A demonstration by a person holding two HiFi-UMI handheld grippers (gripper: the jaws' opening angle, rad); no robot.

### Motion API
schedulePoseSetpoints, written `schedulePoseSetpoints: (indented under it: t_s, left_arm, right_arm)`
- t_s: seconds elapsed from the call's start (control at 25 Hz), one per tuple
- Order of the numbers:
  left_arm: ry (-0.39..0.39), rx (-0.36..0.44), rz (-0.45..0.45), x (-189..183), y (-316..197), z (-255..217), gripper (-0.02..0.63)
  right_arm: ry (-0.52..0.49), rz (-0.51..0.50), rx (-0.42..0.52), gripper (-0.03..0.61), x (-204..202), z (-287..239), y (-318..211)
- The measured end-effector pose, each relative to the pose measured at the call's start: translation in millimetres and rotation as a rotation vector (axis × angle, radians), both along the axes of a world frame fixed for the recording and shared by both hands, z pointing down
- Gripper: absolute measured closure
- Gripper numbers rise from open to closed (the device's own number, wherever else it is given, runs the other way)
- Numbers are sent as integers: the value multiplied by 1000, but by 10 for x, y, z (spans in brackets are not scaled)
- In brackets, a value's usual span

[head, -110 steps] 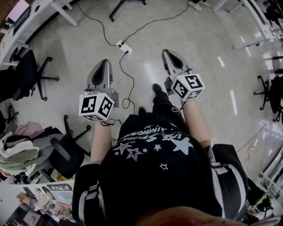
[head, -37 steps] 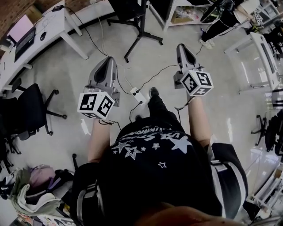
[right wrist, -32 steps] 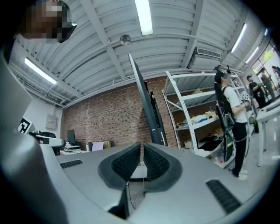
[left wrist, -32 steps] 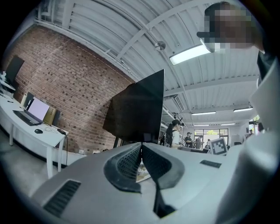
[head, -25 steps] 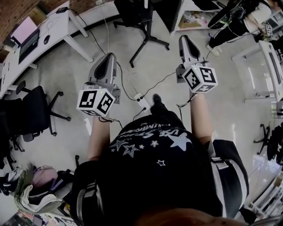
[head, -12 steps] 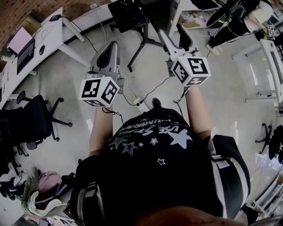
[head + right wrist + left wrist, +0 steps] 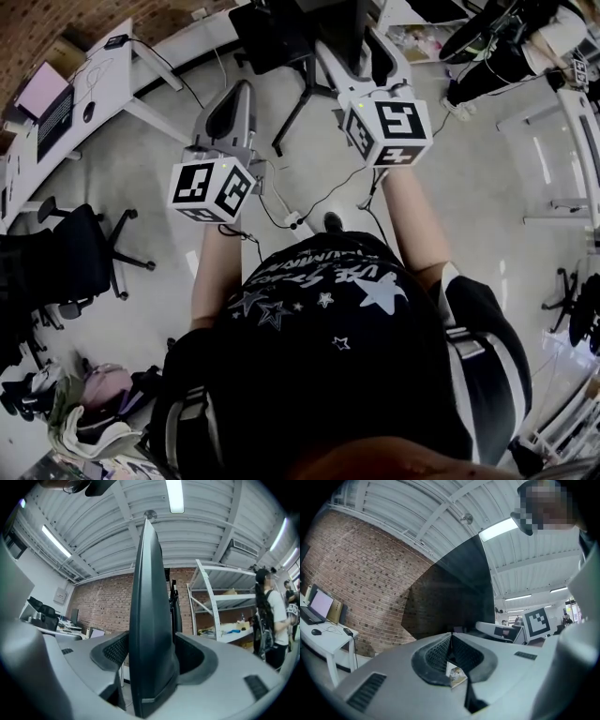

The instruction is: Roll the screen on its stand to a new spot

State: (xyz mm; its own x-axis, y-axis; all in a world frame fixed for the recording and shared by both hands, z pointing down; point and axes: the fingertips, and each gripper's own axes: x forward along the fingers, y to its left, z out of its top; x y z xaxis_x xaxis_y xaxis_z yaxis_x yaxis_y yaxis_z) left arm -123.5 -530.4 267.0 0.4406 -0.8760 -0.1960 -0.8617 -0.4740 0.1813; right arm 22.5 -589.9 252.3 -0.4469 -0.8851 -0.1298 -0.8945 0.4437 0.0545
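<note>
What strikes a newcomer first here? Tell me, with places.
The dark screen, seen edge-on, stands between the right gripper's jaws, which have just been opening and do not clamp it. The left gripper is shut, with the screen's dark face ahead. In the head view, the black-and-white marker cubes stand out.

I count two grippers, a left gripper (image 7: 240, 91) and a right gripper (image 7: 361, 52); one screen (image 7: 149, 597); one laptop (image 7: 45, 92); one mouse (image 7: 89, 111); one power strip (image 7: 296, 222).
</note>
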Motion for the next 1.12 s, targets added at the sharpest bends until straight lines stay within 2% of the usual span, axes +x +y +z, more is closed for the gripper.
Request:
schedulePoseSetpoints:
  t_s: [0.28,0.52,0.68,1.12]
  left_arm:
    - [-4,-11,-13,20,-76,55,601]
    - [1,-18,-12,21,-112,57,601]
    - [-2,-23,-11,56,-65,99,601]
    - [-10,-23,-18,-13,192,141,601]
  right_arm:
    - [-20,18,22,288,31,-77,-155]
    - [-9,30,-7,288,8,-75,-261]
    - [26,59,-20,345,31,-45,-239]
    - [26,130,-8,367,2,-35,-174]
